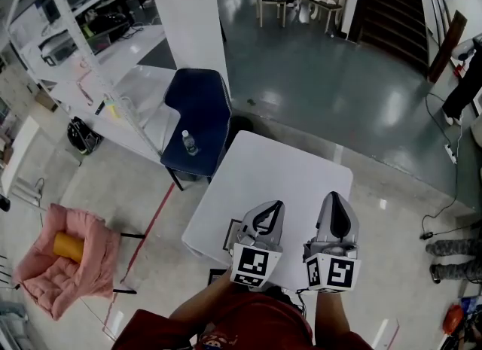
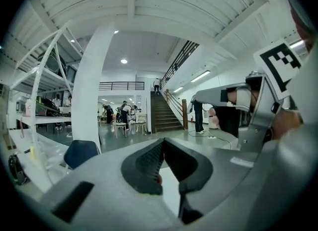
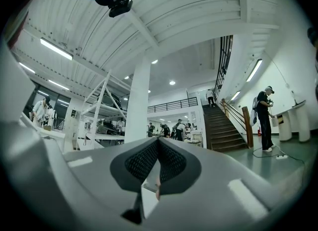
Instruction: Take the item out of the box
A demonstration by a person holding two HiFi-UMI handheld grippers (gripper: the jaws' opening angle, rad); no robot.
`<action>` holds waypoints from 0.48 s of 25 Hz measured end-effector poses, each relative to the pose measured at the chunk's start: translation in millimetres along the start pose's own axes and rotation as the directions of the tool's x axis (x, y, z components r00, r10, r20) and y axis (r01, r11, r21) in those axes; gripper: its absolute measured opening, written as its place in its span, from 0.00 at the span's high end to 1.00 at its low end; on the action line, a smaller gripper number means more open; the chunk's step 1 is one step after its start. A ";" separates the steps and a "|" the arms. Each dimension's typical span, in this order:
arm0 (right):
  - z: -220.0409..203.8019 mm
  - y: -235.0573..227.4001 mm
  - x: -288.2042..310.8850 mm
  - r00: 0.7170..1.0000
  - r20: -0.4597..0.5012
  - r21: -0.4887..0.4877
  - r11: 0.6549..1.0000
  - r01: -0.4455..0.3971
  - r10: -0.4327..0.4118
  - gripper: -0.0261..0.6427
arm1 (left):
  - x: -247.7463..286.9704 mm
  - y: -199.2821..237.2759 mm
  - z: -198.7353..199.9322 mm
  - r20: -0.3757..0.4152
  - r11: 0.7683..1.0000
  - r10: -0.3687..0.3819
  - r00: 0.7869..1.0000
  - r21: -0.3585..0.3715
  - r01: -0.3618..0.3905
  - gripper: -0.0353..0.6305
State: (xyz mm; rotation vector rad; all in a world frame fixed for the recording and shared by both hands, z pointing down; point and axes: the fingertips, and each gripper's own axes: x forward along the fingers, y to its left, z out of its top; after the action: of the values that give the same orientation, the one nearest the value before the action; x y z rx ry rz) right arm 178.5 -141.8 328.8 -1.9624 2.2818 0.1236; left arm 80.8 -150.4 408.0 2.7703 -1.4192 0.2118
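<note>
In the head view both grippers hang side by side over the near edge of a white square table point(image 1: 263, 171). The left gripper point(image 1: 277, 205) and the right gripper point(image 1: 337, 196) point away from me, jaws together, nothing between them. In the left gripper view the left gripper's point(image 2: 163, 140) dark ribbed pads meet at the tip, raised toward the hall. The right gripper point(image 3: 158, 139) looks the same in its own view. I see no box that I can name. A small flat dark-edged thing point(image 1: 228, 234) lies half hidden under the left gripper.
A blue chair point(image 1: 197, 111) with a water bottle point(image 1: 188, 143) stands at the table's far-left corner, beside a white column point(image 1: 188, 17). A pink chair point(image 1: 64, 266) holding a yellow roll point(image 1: 68, 246) is at left. Metal shelving point(image 1: 83, 47) stands beyond, and a cable point(image 1: 444, 220) runs across the floor at right.
</note>
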 end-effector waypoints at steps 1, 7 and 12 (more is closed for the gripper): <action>-0.4 0.1 -0.3 1.000 -0.002 0.001 1.000 0.000 0.000 0.96 | -0.4 -0.4 -4.6 -0.014 1.000 -0.002 1.000 -0.001 0.002 0.93; -1.7 2.0 3.3 1.000 -0.005 0.000 1.000 0.000 0.000 0.96 | -0.2 -1.1 -31.9 -0.086 1.000 -0.018 0.996 -0.005 0.018 0.92; -8.2 5.1 2.4 1.000 -0.020 0.004 1.000 0.005 -0.005 0.96 | -3.8 -3.5 -63.5 -0.159 0.999 -0.040 0.986 -0.020 0.038 0.90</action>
State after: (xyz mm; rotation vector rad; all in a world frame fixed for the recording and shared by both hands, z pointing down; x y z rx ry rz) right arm 172.7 -144.6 336.5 -1.9761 2.2871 0.0986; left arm 74.4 -140.1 470.5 2.6953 -1.3216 0.4090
